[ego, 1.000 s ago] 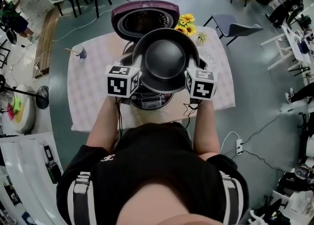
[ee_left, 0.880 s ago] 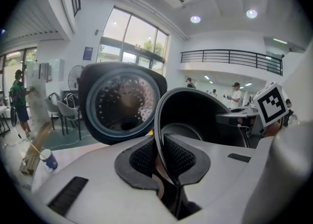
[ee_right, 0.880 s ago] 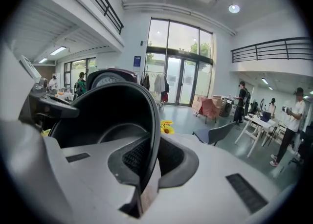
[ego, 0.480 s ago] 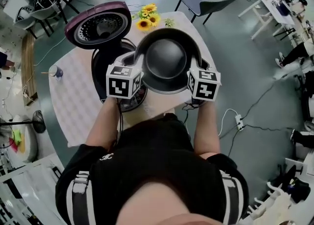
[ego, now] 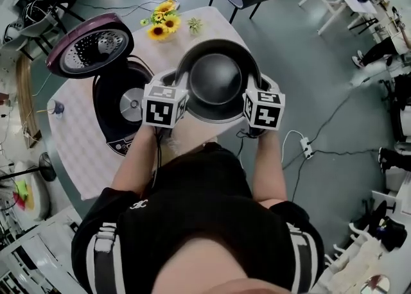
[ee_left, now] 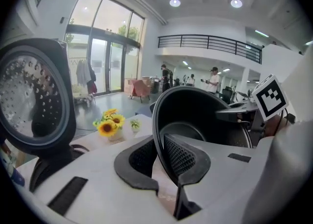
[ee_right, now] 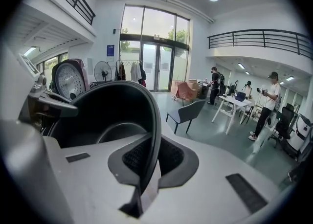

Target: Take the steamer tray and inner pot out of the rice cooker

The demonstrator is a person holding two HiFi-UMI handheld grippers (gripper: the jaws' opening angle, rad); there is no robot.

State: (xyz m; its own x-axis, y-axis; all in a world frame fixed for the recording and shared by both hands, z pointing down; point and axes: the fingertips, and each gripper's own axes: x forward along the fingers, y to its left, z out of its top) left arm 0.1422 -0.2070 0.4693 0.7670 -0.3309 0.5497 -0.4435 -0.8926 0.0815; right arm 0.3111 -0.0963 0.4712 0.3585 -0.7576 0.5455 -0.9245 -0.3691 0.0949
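While both grippers hold it, the pot (ego: 217,79) hangs in the air to the right of the cooker (ego: 122,110), clear of it and higher than its body. The left gripper (ego: 182,88) is closed on the pot's rim at the side toward the cooker. In the left gripper view one black ribbed pad (ee_left: 182,155) lies against the inner wall and the other against the outer wall, with only the thin wall between them. The right gripper (ego: 250,90) is closed in the same way on the rim at the side away from the cooker, its jaws almost together around the wall.

The pot is round and deep, dark grey to black, with a smooth, slightly shining inside and a thin rim. Its inside shows only its own bare bottom. It is upright, mouth up.

The cooker stands on the table (ego: 77,151) with its lid (ego: 90,50) swung up and back. The lid is purple outside and carries a metal plate full of small holes. The cooker's dark well shows a round silver disc (ego: 131,103) at its bottom. Beyond the cooker, on the same table, stand sunflowers (ego: 160,26).
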